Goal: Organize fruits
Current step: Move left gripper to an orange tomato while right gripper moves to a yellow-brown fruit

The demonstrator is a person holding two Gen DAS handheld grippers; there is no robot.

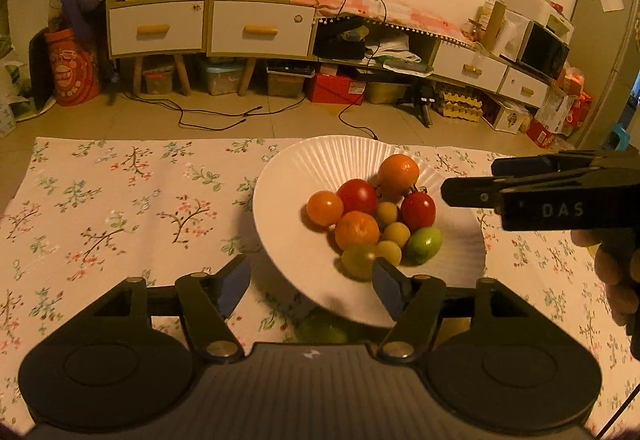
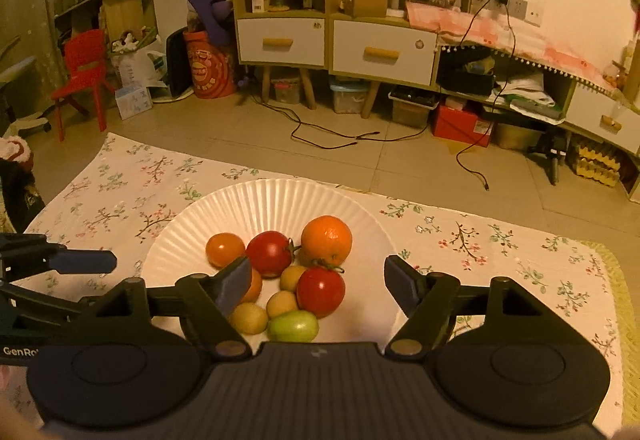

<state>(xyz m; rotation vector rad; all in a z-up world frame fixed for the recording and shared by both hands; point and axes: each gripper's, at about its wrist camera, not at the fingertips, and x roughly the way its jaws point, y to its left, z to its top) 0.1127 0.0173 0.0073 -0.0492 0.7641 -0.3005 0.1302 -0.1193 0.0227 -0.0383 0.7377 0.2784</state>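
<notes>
Left wrist view: a bench covered by a flowered cloth is seen, its near edge hidden behind the left gripper body. A white fluted paper plate is set on the cloth, toward the far edge; its near rim is blurred and partly covered by the right-side finger. Bare cloth is left open to the plate's left. The fingers of the left gripper are spread wide, nothing between them. The right gripper is seen side-on at the plate's right rim; whether its fingers are apart cannot be told there. In the right wrist view the right gripper is shown with fingers apart over the plate, holding nothing. On the plate are clustered an orange, red tomatoes, a green tomato and small yellowish fruits. A green fruit off the plate is barely made out beneath its near rim.
</notes>
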